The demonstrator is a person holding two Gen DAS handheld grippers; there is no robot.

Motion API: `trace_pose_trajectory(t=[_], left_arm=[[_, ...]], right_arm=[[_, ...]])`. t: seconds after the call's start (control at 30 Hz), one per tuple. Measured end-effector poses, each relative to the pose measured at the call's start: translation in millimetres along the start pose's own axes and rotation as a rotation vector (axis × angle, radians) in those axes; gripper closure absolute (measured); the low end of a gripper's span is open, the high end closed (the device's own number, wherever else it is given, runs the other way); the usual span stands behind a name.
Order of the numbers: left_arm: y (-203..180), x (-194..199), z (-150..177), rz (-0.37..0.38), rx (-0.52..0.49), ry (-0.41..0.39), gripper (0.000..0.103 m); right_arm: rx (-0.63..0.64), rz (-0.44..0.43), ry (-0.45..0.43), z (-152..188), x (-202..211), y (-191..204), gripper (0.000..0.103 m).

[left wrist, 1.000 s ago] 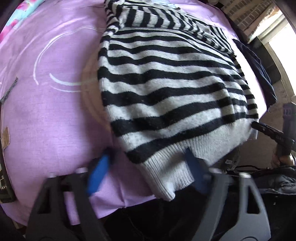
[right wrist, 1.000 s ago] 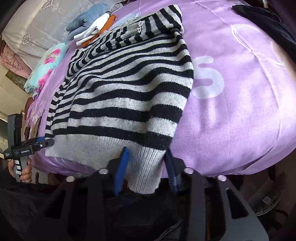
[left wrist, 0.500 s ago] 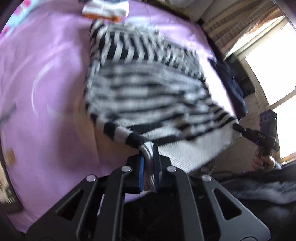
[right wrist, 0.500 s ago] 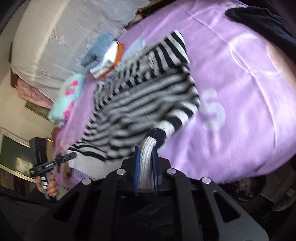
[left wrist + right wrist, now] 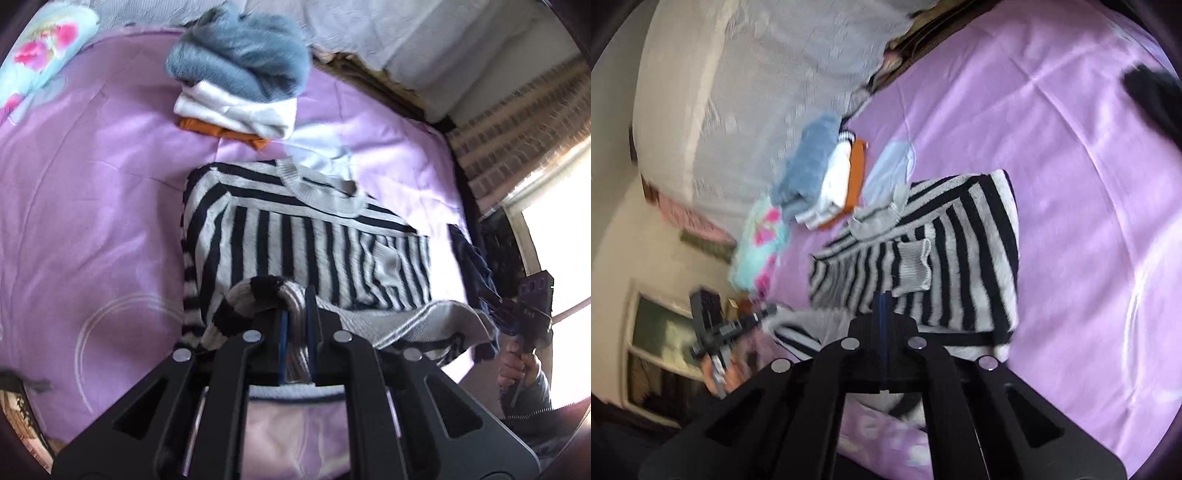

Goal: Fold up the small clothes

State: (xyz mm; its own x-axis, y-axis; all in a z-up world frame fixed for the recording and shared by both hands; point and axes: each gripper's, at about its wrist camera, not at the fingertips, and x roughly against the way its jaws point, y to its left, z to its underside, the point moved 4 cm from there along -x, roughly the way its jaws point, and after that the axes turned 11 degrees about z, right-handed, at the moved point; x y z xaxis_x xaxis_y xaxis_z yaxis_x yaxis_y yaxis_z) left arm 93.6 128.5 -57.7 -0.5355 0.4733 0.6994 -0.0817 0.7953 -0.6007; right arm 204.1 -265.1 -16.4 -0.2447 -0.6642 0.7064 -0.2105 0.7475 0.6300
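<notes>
A black-and-grey striped sweater (image 5: 314, 240) lies on the purple bedsheet (image 5: 92, 221), collar at the far end and sleeves folded across its chest. My left gripper (image 5: 295, 314) is shut on the ribbed hem at its left corner, which is bunched and lifted over the body. My right gripper (image 5: 884, 321) is shut on the other hem corner of the sweater (image 5: 964, 266), with fabric hanging below the jaws. The hem stretches raised between both grippers. Each gripper shows in the other's view: the right gripper (image 5: 524, 314) and the left gripper (image 5: 716, 325), each in a hand.
A folded stack (image 5: 240, 85) of blue, white and orange clothes sits just beyond the collar. A floral pillow (image 5: 757, 251) lies at the left, and a dark garment (image 5: 1156, 96) at the bed's right edge. A grey headboard cover (image 5: 738, 92) is behind.
Both grippers went from open around the hem to shut on it. They lifted the hem off the bed edge and carried it up over the sweater toward the collar.
</notes>
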Motion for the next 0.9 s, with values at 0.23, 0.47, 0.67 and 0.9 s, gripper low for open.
trace_pose_trajectory(t=[0.23,0.47,0.67,0.9], left_arm=[[7,-24,5,-0.040,-0.017,0.069,0.095],[17,-26,2,-0.040,-0.010,0.095,0.095],[16,-28,-5,-0.038,-0.018,0.095,0.095],[11,-22,-50,-0.014,-0.022,0.018,0.095]], right_arm=[[0.117,0.103,0.018,23,-11,-21,0.032],[0.149,0.155,0.019,4,-73,-8,0.033],[0.308,0.283,0.085,17,-101,11,0.095],[0.278,0.244,-0.073,-42,-63,30,0.095]])
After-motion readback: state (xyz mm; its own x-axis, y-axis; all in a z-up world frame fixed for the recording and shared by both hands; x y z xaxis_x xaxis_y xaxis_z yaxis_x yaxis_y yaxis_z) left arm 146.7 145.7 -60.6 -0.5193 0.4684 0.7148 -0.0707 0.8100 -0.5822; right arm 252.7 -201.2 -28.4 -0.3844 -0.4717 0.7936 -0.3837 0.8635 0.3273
